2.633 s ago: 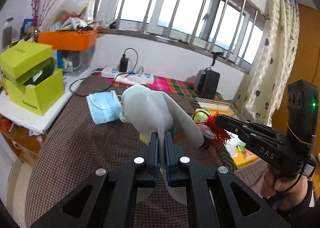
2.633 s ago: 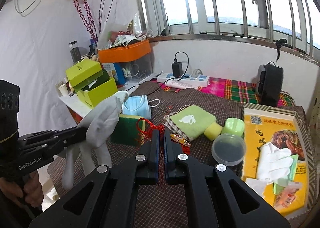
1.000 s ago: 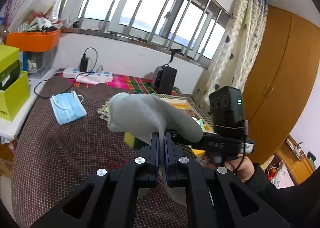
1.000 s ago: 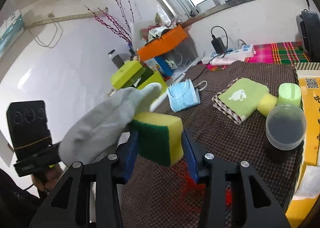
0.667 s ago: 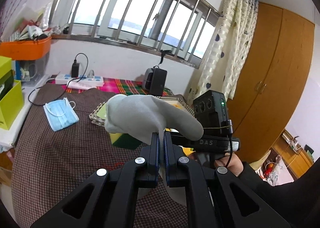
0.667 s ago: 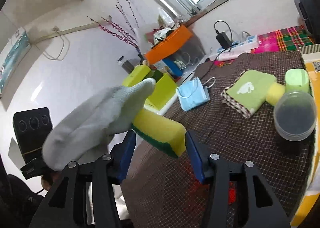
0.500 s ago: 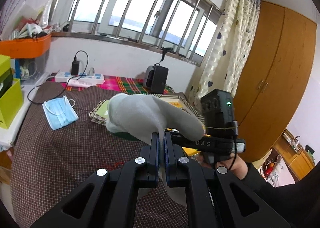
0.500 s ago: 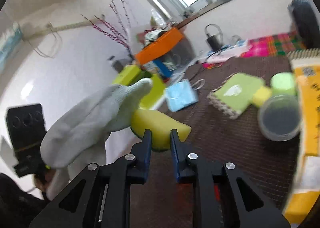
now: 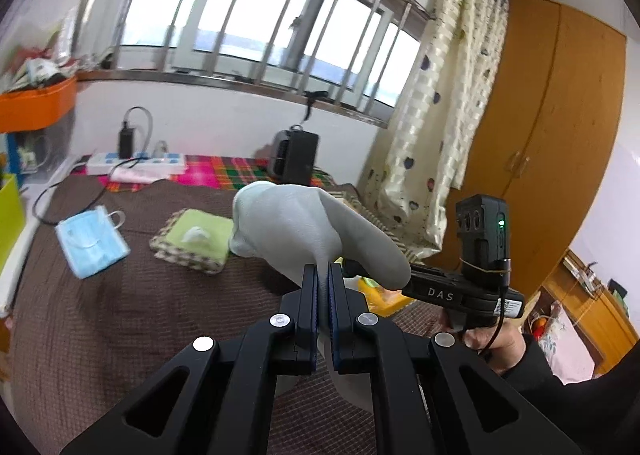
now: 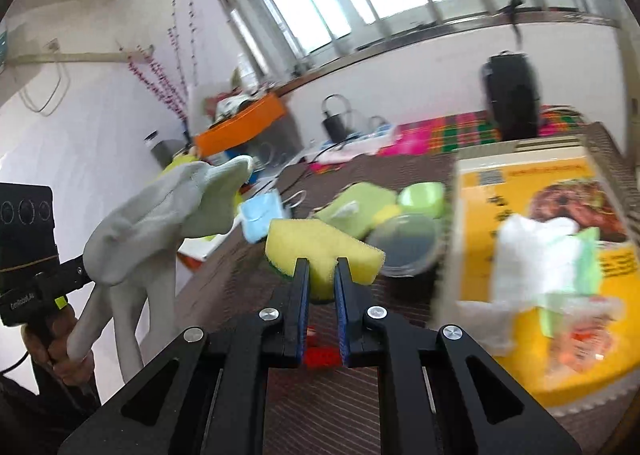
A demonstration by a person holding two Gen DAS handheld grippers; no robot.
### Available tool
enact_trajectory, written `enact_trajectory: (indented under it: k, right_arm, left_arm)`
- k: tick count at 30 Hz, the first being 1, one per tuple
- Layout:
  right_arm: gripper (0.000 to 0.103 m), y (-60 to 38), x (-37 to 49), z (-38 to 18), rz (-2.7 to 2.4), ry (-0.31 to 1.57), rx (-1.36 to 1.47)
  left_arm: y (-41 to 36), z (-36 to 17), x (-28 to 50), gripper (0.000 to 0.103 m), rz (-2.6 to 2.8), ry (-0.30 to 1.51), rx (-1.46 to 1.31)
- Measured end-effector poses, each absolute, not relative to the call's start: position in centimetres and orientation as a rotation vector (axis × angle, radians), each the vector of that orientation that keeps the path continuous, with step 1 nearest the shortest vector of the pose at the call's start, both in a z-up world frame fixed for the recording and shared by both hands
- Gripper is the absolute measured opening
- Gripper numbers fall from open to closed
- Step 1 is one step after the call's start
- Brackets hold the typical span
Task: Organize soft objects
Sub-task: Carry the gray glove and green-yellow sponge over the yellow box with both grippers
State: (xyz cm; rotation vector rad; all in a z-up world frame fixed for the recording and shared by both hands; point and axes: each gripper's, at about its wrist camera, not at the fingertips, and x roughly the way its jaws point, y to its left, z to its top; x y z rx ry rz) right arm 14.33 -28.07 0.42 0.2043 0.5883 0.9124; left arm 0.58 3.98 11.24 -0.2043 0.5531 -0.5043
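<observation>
**Sponge now squeezed and carried toward the tray**

The yellow sponge is pinched hard by the right gripper, where a second ago it sat between wide jaws. The grey glove is kept clamped in the left gripper. The yellow tray, at 2 o'clock, is probably the target.

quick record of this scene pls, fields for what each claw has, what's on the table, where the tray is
left claw: shut on a grey glove, held up above the table
right claw: shut on a yellow sponge, squeezed between the fingers
table: brown checked cloth
on the table: blue face mask, green towel, round lid, small green tub
tray: yellow, at the right of the right wrist view, with white cloth in it
blur: right wrist view is smeared, small details unclear
</observation>
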Motion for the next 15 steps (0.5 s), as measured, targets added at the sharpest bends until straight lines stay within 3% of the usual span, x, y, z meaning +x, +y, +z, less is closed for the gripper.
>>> enact_trajectory:
  k: [15]
  right_arm:
    - [0.013, -35.3, 15.0, 0.3, 0.661, 0.565, 0.181]
  left_arm:
    - [-5.2, 9.2, 6.0, 0.005, -0.624, 0.619, -0.134]
